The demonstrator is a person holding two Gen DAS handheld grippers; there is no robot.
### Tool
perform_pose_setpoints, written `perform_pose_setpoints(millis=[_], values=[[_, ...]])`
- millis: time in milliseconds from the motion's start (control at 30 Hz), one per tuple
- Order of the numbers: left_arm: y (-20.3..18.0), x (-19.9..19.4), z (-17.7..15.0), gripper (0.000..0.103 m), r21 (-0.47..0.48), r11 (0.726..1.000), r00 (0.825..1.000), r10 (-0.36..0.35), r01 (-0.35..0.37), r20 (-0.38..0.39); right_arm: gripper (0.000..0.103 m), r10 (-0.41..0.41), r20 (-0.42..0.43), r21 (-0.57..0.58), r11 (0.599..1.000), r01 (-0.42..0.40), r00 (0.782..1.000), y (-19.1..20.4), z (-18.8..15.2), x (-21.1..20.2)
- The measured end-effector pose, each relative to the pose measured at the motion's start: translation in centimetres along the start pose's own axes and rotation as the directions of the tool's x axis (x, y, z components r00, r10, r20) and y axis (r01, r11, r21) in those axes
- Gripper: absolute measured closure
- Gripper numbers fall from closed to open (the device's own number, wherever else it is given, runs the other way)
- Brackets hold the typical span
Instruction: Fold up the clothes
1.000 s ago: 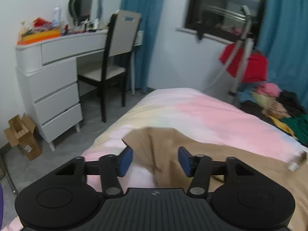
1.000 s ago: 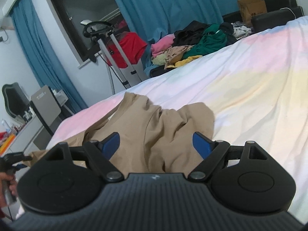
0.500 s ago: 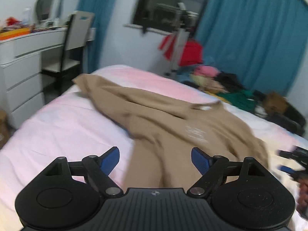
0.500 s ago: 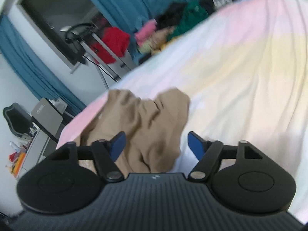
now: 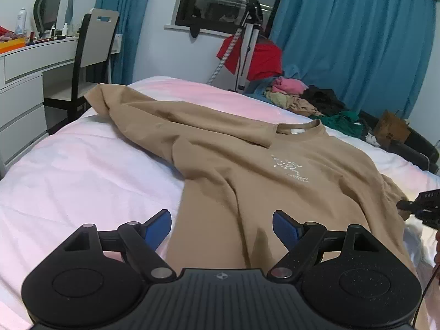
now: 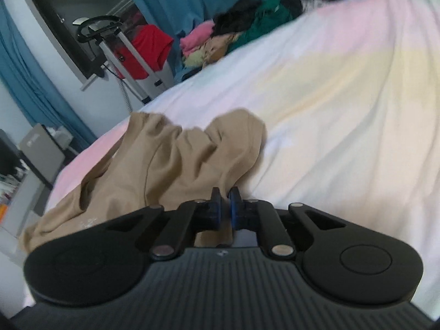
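Observation:
A tan T-shirt (image 5: 247, 165) with a small white chest print lies spread and wrinkled on the bed (image 5: 82, 170), collar toward the far side. My left gripper (image 5: 221, 227) is open, hovering just above the shirt's near hem. My right gripper (image 6: 225, 206) is shut on a bunched edge of the tan T-shirt (image 6: 170, 165), and it also shows at the right edge of the left wrist view (image 5: 420, 206).
A pile of clothes (image 5: 302, 99) lies beyond the bed's far side by blue curtains. A garment steamer stand with a red garment (image 5: 250, 52) stands near the window. A white dresser (image 5: 24, 82) and chair (image 5: 93, 55) are at the left. The bed sheet (image 6: 343, 96) stretches to the right.
My right gripper has closed on the shirt's edge; it was open before. My left gripper has swung right from the dresser side, now over the shirt's hem, and opened wider.

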State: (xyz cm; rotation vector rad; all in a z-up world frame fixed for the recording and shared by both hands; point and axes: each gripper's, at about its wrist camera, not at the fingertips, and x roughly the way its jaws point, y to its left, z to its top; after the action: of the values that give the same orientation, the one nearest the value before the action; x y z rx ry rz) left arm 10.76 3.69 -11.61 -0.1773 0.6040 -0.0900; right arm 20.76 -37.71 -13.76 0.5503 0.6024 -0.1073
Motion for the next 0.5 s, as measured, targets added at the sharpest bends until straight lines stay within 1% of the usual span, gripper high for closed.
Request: perform_pose_setpoints(millis=[67, 133, 200, 300, 400, 500], values=[[0.0, 0.0, 0.0, 0.02, 0.0, 1.0, 1.0, -0.006, 0.006, 0.006, 0.095, -0.038, 0.043, -0.035, 0.999, 0.04, 0.998, 0.4, 0.7, -0.9], [0.0, -0.1, 0.1, 0.02, -0.001, 1.0, 1.0, -0.005, 0.005, 0.01, 0.096, -0.078, 0.099, -0.06, 0.995, 0.085, 0.992, 0.4, 1.5, -1.8], [0.1, -0.1, 0.2, 0.02, -0.006, 1.0, 1.0, -0.002, 0.002, 0.012, 0.096, -0.123, 0.142, -0.063, 0.989, 0.133, 0.982, -0.2, 2.3, -2.3], [0.3, 0.0, 0.2, 0.02, -0.012, 1.0, 1.0, 0.007, -0.007, 0.009, 0.096, -0.208, 0.184, -0.084, 0.971, 0.226, 0.961, -1.2, 2.8, -2.0], [0.5, 0.2, 0.1, 0.02, -0.002, 1.0, 1.0, 0.018, -0.018, 0.01, 0.096, -0.249, 0.166, -0.114, 0.956, 0.269, 0.954, -2.3, 2.7, -0.5], [0.7, 0.3, 0.0, 0.02, 0.015, 0.999, 0.999, 0.036, -0.036, 0.016, 0.095, -0.257, 0.159, -0.131, 0.952, 0.278, 0.953, -2.9, 2.1, 0.4]])
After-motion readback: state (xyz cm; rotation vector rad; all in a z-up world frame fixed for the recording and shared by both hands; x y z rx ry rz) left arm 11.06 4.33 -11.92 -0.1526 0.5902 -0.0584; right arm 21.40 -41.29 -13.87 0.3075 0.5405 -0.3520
